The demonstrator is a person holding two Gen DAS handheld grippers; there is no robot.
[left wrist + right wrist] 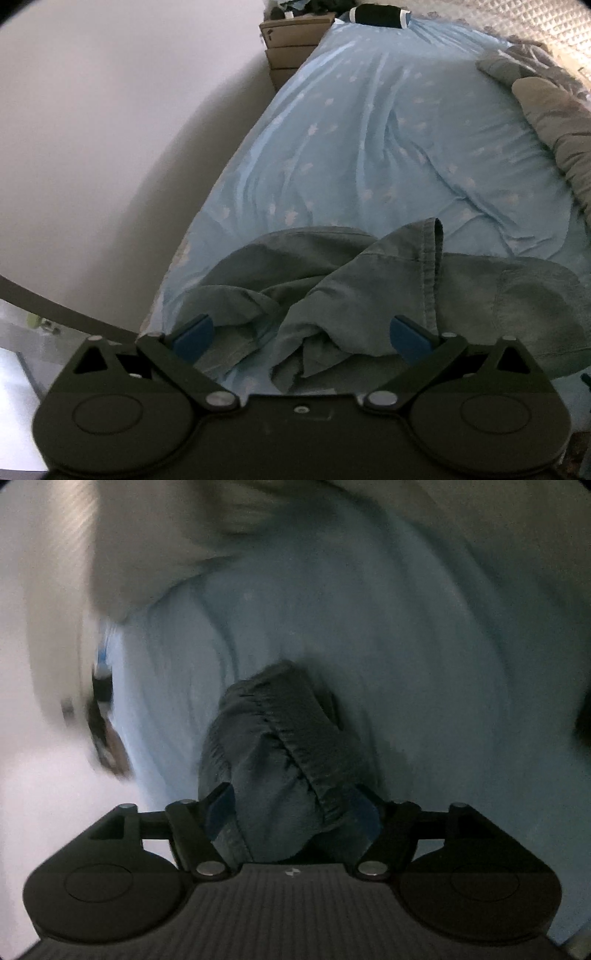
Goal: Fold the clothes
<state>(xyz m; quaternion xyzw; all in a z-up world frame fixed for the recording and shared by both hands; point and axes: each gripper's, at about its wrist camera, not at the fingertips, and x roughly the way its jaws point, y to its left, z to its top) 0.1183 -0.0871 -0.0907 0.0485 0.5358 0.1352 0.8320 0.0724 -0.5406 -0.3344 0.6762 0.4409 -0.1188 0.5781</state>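
Two grippers differ: my right gripper is clamped on the grey garment's gathered waistband, while my left gripper hovers spread over its crumpled cloth.

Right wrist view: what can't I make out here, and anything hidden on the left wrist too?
- Right wrist view: motion blur smears the bed and room; what lies at the left edge is unreadable.
- Right gripper: bunched garment fills it; grip depth hidden.
- Left wrist view: garment type unclear, crumpled and cut off behind the left gripper.
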